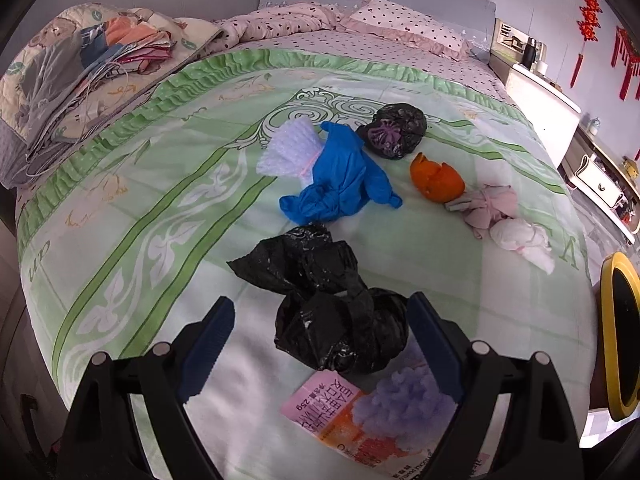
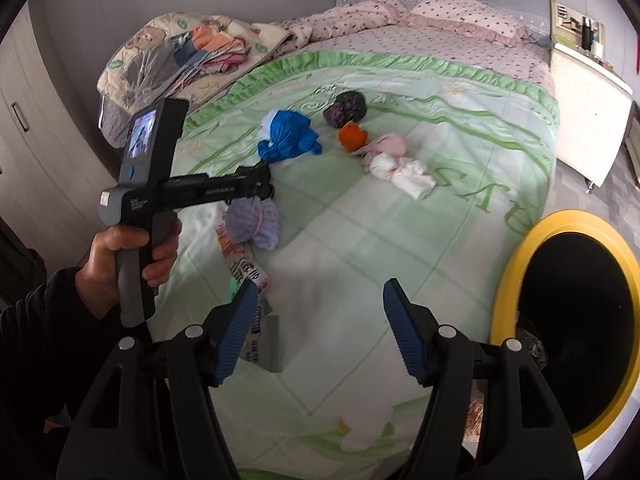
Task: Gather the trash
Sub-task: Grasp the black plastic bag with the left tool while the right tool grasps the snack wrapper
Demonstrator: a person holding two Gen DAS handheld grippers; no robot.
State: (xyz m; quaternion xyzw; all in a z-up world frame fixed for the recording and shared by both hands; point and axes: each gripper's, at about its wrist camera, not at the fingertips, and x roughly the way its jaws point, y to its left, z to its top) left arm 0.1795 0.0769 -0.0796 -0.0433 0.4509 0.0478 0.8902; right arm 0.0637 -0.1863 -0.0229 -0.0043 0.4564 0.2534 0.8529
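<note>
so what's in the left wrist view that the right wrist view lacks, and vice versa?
Left wrist only: the knotted black bag lying between the open left tongs, seen close up.

Right wrist only: the person's left hand holding that gripper from outside, the open right tongs over bare quilt, and most of the yellow-rimmed bin.

Both: blue bag, orange peel, dark round bundle, pink and white bundles, and the printed packet.

Yellow-rimmed bin [image 1: 612, 336] cut off at right edge. Snack packet [image 1: 340, 412] partly hidden under black bag [image 1: 340, 332]; its print too small to read.
</note>
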